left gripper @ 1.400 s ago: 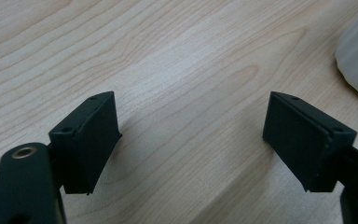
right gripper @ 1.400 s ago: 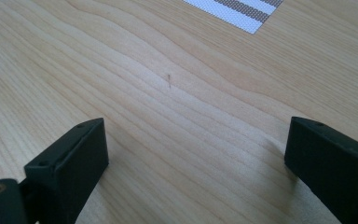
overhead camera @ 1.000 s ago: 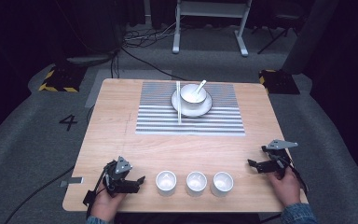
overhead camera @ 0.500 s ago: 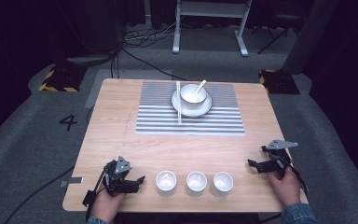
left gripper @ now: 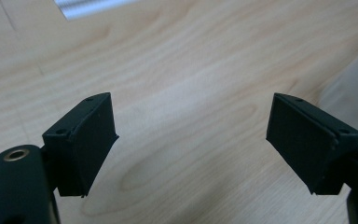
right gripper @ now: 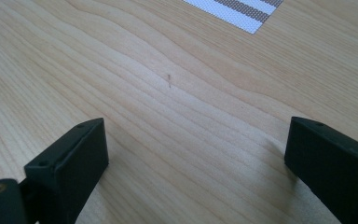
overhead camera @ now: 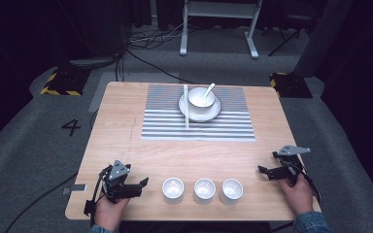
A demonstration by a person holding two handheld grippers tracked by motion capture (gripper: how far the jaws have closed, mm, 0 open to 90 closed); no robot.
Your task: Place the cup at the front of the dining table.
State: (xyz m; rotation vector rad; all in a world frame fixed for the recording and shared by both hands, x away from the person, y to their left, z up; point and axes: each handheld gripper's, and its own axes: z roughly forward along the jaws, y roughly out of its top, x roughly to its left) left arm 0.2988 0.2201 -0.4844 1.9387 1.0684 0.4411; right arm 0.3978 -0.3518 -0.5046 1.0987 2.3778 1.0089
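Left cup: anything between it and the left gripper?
Nothing visible. The left gripper sits open on the table just left of the left cup, with bare wood between them. Its own view shows bare wood between the jaws.

Grey carpet floor (overhead camera: 24,145) is being lit dimly; metal stand (overhead camera: 218,19), cables (overhead camera: 145,41), hazard-striped blocks (overhead camera: 58,82) are being left behind the table (overhead camera: 126,141).

Left tongs (left gripper: 191,144) gape wide over bare wooden table (left gripper: 191,70) (striped mat (left gripper: 91,6) beyond).
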